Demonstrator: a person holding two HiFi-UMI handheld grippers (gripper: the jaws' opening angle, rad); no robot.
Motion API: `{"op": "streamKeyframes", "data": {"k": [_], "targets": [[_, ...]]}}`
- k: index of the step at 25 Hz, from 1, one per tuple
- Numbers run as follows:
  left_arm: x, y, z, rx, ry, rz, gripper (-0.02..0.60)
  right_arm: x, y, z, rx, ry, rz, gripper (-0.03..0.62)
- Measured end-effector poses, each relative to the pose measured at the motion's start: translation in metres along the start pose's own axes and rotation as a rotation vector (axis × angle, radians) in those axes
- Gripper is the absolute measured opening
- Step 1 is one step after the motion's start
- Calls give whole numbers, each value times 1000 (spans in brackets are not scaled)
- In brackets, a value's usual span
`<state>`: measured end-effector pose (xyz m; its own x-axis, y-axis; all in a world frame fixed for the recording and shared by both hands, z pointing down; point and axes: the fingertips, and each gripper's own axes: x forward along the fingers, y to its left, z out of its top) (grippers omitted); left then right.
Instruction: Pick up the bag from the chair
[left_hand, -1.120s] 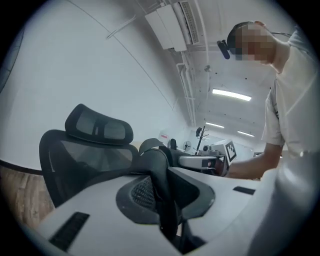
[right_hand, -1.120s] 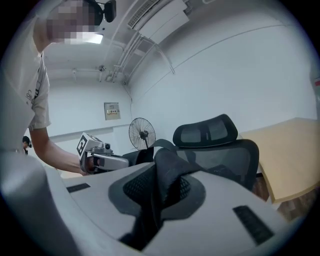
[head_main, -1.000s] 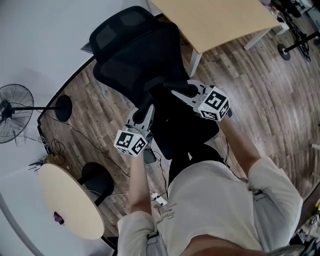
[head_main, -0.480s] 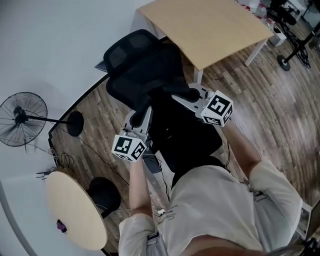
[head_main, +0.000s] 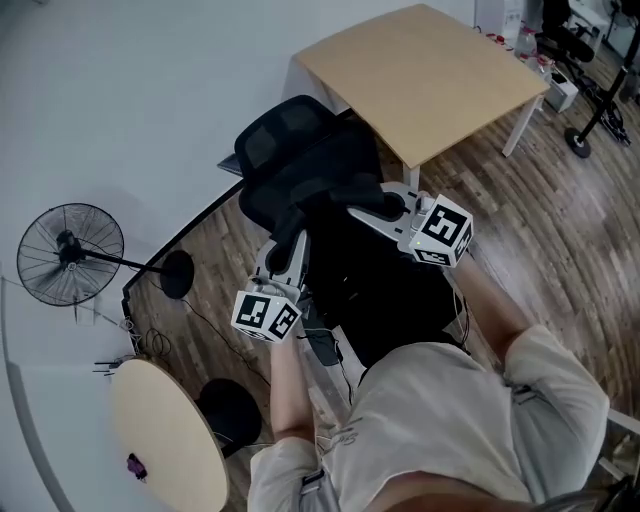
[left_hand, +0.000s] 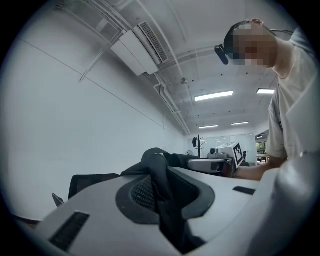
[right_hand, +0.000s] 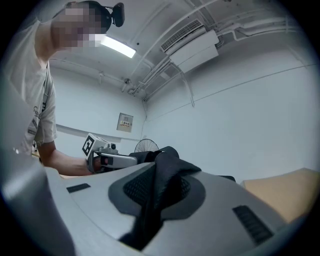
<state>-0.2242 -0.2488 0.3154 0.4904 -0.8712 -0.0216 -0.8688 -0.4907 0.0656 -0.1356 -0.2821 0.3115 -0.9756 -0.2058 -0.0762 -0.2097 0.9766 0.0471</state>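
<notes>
The black bag (head_main: 375, 290) hangs between my two grippers, in front of the black office chair (head_main: 295, 160). In the head view my left gripper (head_main: 290, 228) is shut on the bag's left strap and my right gripper (head_main: 368, 203) on the right strap. The left gripper view shows the black strap (left_hand: 161, 192) pinched between the jaws of the left gripper (left_hand: 162, 187). The right gripper view shows the other strap (right_hand: 161, 187) clamped in the right gripper (right_hand: 159, 185), with the left gripper's body across from it. The chair seat is hidden behind the bag.
A light wooden desk (head_main: 430, 70) stands right behind the chair. A standing fan (head_main: 70, 255) and a round table (head_main: 165, 440) are at the left, with cables (head_main: 215, 335) on the wood floor. The white wall is close on the left.
Both grippers have risen together with the bag's straps still in them. The bag has come up off the chair, and the chair now looks smaller and further back.
</notes>
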Motion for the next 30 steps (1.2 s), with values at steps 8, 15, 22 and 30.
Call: {"op": "streamKeyframes", "data": {"k": [8,15,22,30], "targets": [[-4,-12,1,36,9,-34,60,-5,0,2,38,-24,-16,34],[-9,-10,-5,31,16,-30,60,-3,3,0,32,-12,-9,34],[-9,-12,-2,33,11,-35,60,-4,5,2,20,-5,-11,34],[-10,-14,3,36,2,-46,58,-5,5,6,15,-3,-20,32]]}}
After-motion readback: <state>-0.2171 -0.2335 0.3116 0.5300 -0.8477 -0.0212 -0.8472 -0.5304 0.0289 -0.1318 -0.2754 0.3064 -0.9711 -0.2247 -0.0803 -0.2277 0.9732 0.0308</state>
